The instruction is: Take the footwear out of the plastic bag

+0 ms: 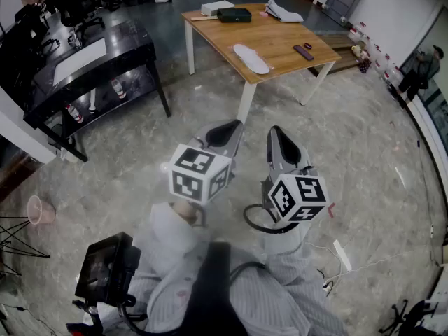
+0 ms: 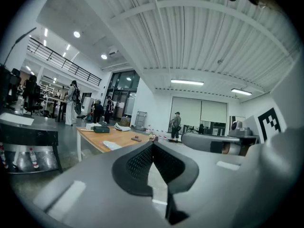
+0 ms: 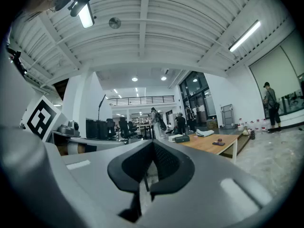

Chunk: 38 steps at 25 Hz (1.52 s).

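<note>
Left gripper (image 1: 222, 135) and right gripper (image 1: 280, 143) both pinched closed on nothing, well short of wooden table (image 1: 280, 44) with flat white piece (image 1: 250, 59), maybe the footwear, bag unclear; wiser closing in squarely before parting jaws.
</note>
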### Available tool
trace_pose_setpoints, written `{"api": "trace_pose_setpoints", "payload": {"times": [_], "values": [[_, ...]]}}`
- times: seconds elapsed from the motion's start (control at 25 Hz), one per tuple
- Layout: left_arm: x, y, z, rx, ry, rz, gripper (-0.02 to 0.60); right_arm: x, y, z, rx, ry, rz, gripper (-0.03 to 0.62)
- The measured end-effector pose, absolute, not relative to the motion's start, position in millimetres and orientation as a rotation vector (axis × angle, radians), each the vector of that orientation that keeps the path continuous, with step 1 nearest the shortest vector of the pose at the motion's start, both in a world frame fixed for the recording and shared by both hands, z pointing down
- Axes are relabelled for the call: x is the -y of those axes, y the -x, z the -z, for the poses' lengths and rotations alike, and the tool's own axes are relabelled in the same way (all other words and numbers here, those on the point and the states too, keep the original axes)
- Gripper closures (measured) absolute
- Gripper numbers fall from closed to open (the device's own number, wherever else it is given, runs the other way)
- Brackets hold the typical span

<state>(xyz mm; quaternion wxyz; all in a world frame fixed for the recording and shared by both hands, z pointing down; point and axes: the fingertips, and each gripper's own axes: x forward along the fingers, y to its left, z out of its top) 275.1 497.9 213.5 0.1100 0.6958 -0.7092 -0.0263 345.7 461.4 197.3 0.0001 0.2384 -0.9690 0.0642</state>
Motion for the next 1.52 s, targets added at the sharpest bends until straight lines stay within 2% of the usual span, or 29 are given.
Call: {"api": "trace_pose_setpoints", "payload": {"times": [0.48,0.96,1.2,1.52], "values": [[-495.0,-275.7,-213.7,2.079,-2.038,0.077,0.58,-459.8,-345.8,-196.2,3.042,-0.755,-0.194,0.582],[-471.4,-272.9,-249.6,2.071,-1.965,0.063,0.58,-430.5,-346.0,-233.7,2.983,-0.749,-0.265,0.58],[-417.2,-220.9,-271.3,2.059,-1.954,0.049,0.58,-372.5,-307.5,-256.3,2.955,-0.773,-0.265,0.58],[-310.2,-105.6,-288.5,1.998,-2.009,-0.006,0.58,-258.1,-208.7,-283.7,2.899,-0.9,-0.29,0.58]]}}
